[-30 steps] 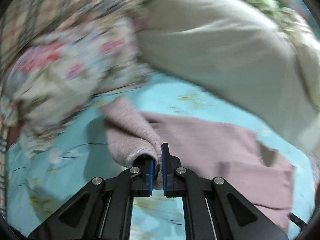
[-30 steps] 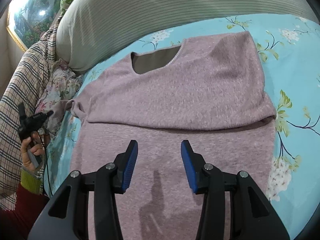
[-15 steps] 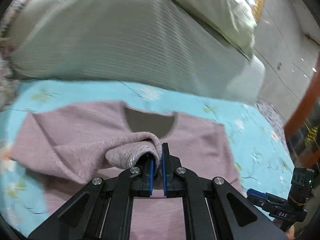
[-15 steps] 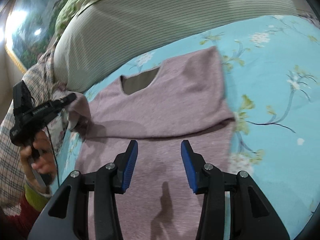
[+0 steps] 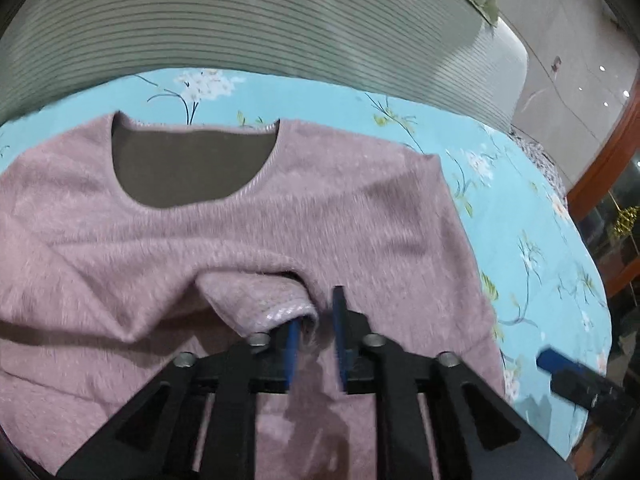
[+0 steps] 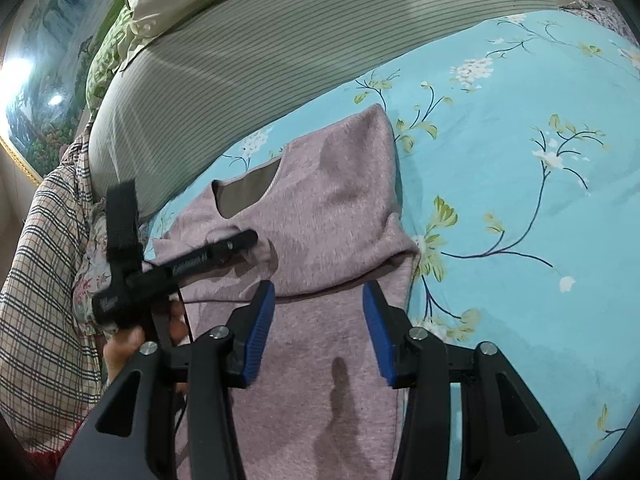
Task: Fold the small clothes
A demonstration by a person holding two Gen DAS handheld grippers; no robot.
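The pink sweater (image 5: 360, 216) lies flat on the bed (image 6: 520, 200), neck toward the pillow, with both sleeves folded in across the chest. My left gripper (image 5: 314, 332) has its fingers slightly parted around the left sleeve's cuff (image 5: 276, 308), about laid in place; my right gripper (image 6: 318, 328) hangs spread and empty over the hem. I judge the lengthwise folds remain.

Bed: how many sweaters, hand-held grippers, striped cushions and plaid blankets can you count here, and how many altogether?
pink sweater: 1
grippers: 2, the left gripper and the right gripper
striped cushion: 1
plaid blanket: 1
Total: 5
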